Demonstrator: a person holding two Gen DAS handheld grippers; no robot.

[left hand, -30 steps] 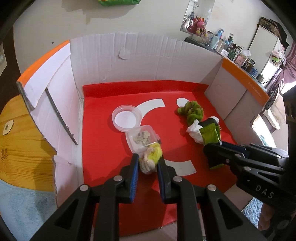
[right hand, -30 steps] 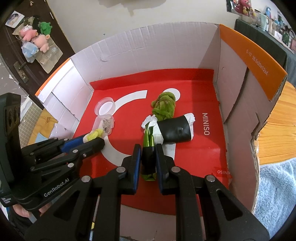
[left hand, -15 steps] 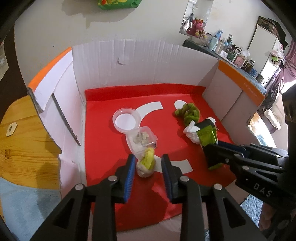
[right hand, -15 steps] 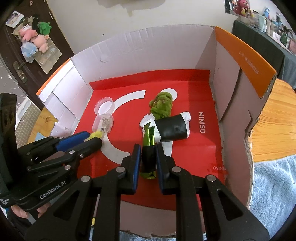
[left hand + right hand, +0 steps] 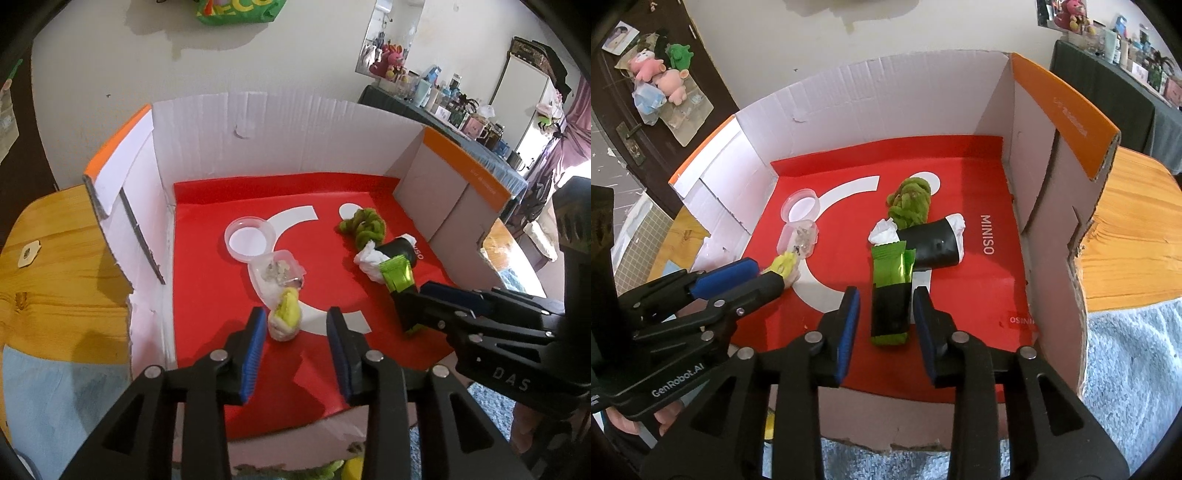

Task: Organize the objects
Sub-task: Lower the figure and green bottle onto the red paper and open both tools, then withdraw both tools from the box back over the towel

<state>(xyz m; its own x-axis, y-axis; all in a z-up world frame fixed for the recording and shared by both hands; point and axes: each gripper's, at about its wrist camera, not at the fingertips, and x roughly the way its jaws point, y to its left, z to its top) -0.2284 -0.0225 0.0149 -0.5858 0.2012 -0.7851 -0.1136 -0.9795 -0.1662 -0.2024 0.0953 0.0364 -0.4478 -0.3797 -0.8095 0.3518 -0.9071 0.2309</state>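
Green snack packet (image 5: 892, 291) lies between our right gripper (image 5: 886, 314) fingers, spread apart; our left gripper (image 5: 295, 332), also apart, flanks the yellow toy (image 5: 285, 317) on the red mat (image 5: 207, 266).

left gripper (image 5: 295, 325): black frame, blue pads, silver screws, "GenRobot.AI"
right gripper (image 5: 884, 306): same, "DAS"
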